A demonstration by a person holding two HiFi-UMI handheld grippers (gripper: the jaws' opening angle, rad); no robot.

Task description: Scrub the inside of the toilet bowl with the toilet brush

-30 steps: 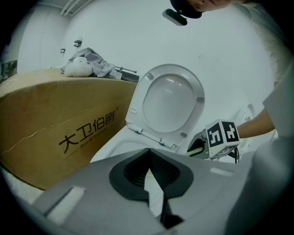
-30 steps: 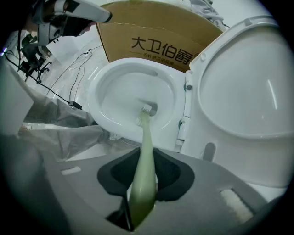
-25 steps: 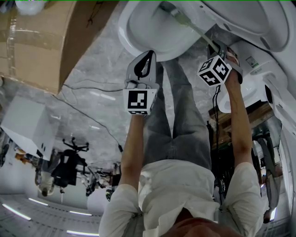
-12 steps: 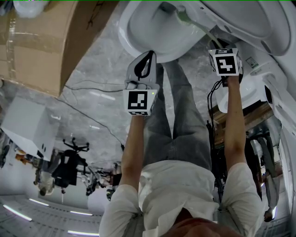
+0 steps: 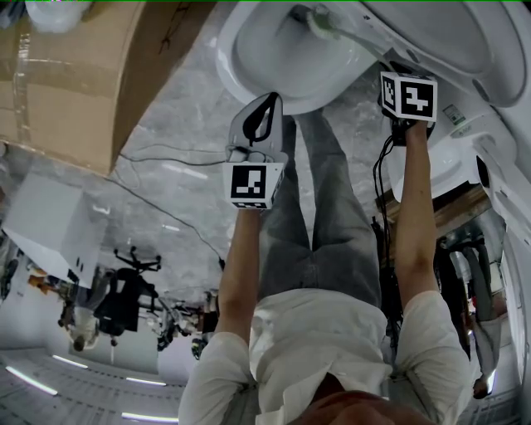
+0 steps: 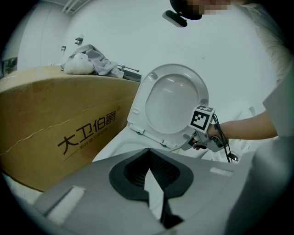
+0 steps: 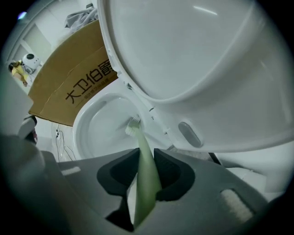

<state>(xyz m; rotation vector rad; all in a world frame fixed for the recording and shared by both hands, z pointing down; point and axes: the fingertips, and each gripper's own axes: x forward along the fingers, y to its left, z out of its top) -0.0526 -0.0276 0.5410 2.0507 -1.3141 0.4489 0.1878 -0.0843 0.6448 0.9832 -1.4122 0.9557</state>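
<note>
The white toilet bowl stands open with its seat and lid raised. My right gripper is shut on the pale green handle of the toilet brush. The handle slants down over the rim, and the brush head touches the inner wall of the bowl near its back. In the head view the brush head lies at the bowl's upper edge. My left gripper hovers over the bowl's front rim, shut, with nothing in it.
A large brown cardboard box with printed characters stands close to the bowl's left side, with a cloth heap on top. Black cables trail over the marble floor. A white box sits further left.
My right gripper has moved toward the toilet and its marker cube has turned. The brush head has slid further toward the bowl's back. The left gripper has stayed put.
</note>
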